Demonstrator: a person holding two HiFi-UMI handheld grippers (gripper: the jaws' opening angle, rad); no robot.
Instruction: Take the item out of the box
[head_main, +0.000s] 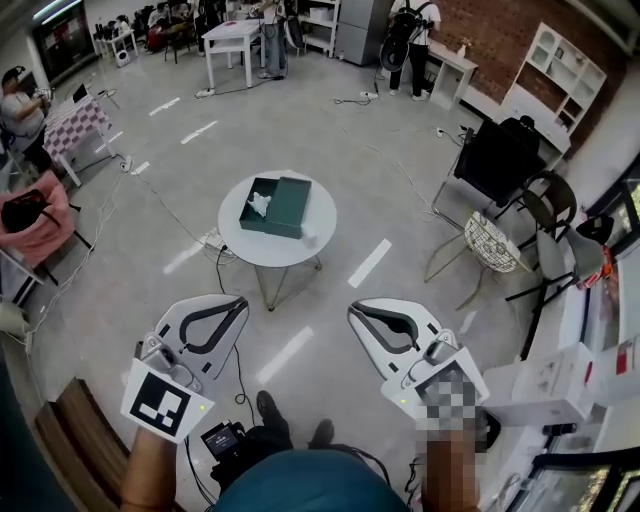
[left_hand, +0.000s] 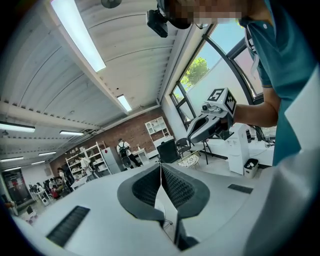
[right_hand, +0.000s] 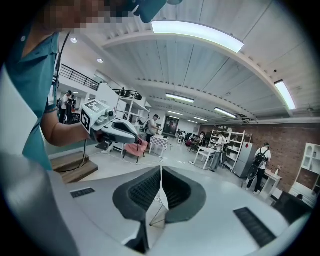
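A dark green box (head_main: 276, 206) lies open on a small round white table (head_main: 300, 246) some way ahead of me, with a white crumpled item (head_main: 259, 205) inside its left half. My left gripper (head_main: 241, 300) and right gripper (head_main: 353, 311) are held low in front of me, well short of the table, both pointing towards it. Each has its jaws shut with nothing between them. The left gripper view shows its shut pads (left_hand: 170, 186) and the right gripper (left_hand: 212, 120) beside it. In the right gripper view the closed pads (right_hand: 150, 187) show, with the left gripper (right_hand: 107, 125) alongside.
Cables run over the grey floor around the table legs (head_main: 268, 288). A wire-top side table (head_main: 492, 242) and dark chairs (head_main: 545, 210) stand to the right, white cartons (head_main: 550, 380) at the near right. A pink-draped chair (head_main: 35, 225) is at the left, a wooden bench (head_main: 70, 435) near left. People stand far back.
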